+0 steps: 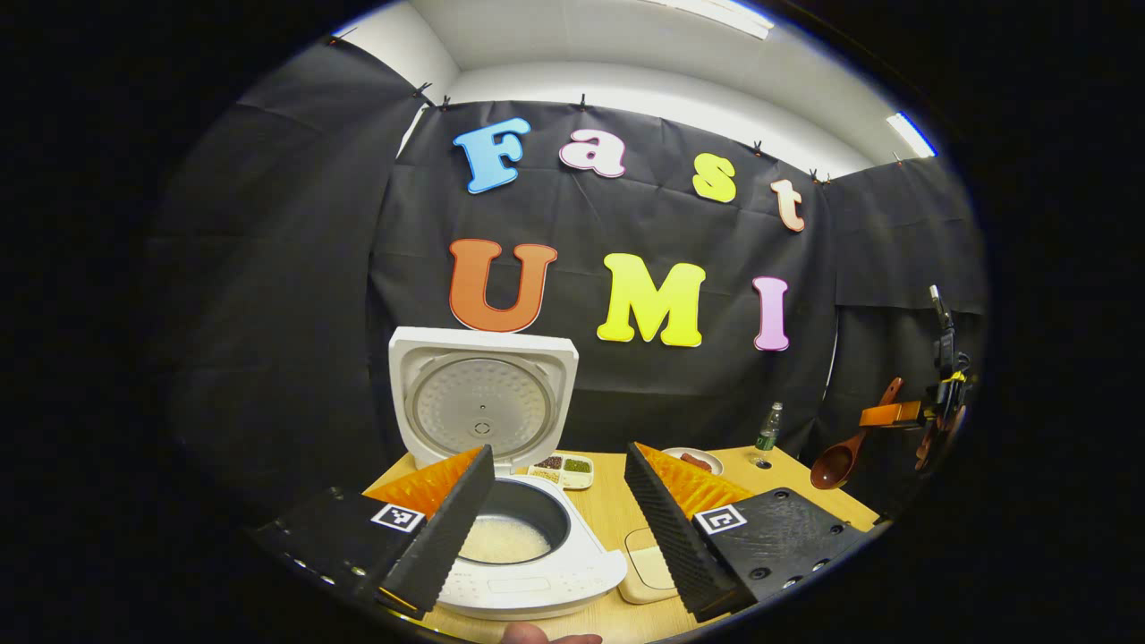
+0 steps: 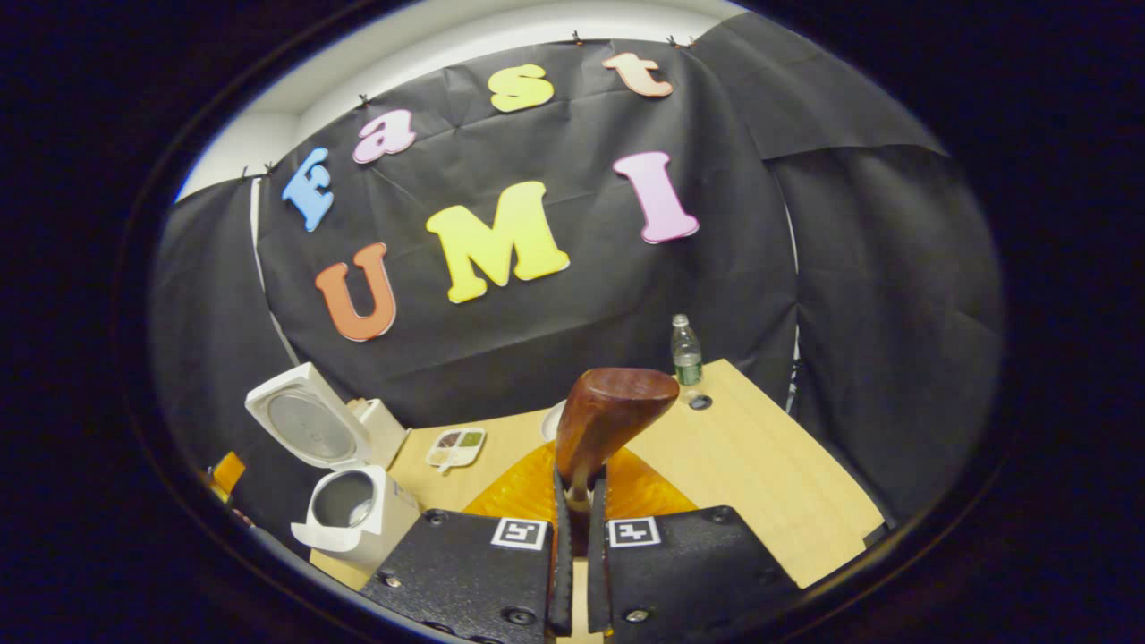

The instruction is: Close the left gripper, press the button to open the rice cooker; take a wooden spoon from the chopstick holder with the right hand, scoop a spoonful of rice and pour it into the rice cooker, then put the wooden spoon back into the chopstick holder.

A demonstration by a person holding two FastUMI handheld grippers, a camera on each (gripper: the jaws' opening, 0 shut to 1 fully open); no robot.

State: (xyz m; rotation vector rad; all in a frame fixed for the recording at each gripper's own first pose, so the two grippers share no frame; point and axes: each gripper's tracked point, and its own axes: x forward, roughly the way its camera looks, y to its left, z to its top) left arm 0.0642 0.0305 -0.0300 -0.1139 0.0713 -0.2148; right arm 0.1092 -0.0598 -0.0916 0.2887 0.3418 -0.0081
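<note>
Desk (image 2: 760, 465), then rice cooker (image 1: 523, 537) at its left front edge, lid up, rice inside. My left gripper (image 1: 559, 523) hangs apart over it. My right gripper (image 2: 579, 537) is clamped on the wooden spoon (image 2: 608, 411); I'd keep the bowl level while carrying it.

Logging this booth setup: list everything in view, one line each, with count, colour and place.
rice cooker: one, white, lid up, table's left end, white rice in its pot
wooden spoon: one, reddish brown, clamped in the right gripper
divided dish: one, cream, coloured grains, behind the cooker
plate: one, white, mid-table at the back
bottle: one, clear green, far table edge
table: one, light wood
left gripper: black and orange, open above the cooker
right gripper: black and orange, shut on the spoon
</note>
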